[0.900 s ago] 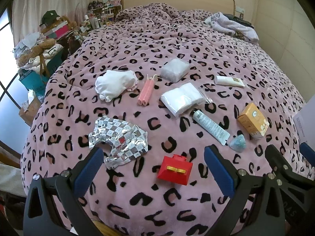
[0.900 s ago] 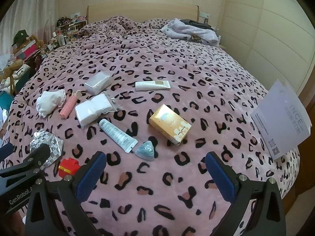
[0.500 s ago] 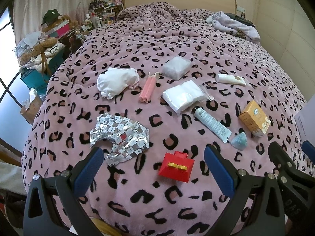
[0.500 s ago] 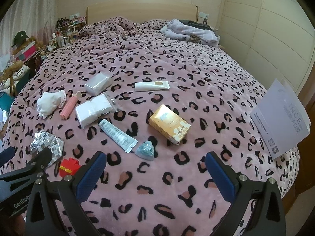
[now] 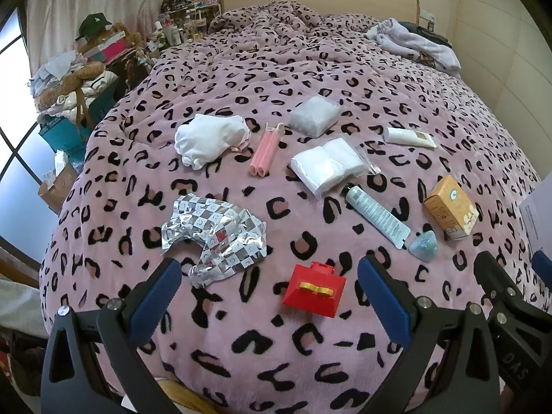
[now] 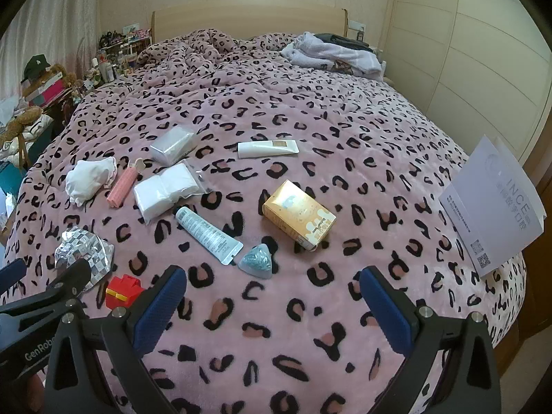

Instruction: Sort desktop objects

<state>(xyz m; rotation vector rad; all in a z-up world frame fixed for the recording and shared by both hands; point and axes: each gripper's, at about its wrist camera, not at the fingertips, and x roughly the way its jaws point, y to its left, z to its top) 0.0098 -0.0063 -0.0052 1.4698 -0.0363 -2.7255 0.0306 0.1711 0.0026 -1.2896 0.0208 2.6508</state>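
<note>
- We hold the left gripper (image 5: 265, 293) tilted down over the near end of the bed (image 5: 310, 79), its jaws spread wide with nothing between the pads.
- A red box (image 5: 314, 289) with a yellow clasp lies on the blanket in the gap between the left jaws, nearer the right-hand one and touching neither.
- A crumpled foil wrapper (image 5: 215, 233) lies just past the left-hand jaw.
- Farther out from the left jaws we see a white cloth (image 5: 208, 138), a pink roll (image 5: 264, 150), a grey packet (image 5: 314, 115) and a white pad in a clear bag (image 5: 327, 165).
- We hold the right gripper (image 6: 272, 303) beside the left one, also tilted down; its jaws stand wide apart and hold nothing.
- A small blue-grey pouch (image 6: 257, 262) lies just ahead of the right jaws, toward the left-hand one.
- A long tube (image 6: 207, 234) lies just beyond the pouch, its flat end close to it.
- An orange carton (image 6: 298, 214) lies ahead of the middle of the right jaws, past the pouch.
- A white tube (image 6: 267, 148) lies farther out, well apart from the carton.
- A sheet of printed paper (image 6: 493, 203) hangs over the bed's edge, off beyond the right-hand jaw.
</note>
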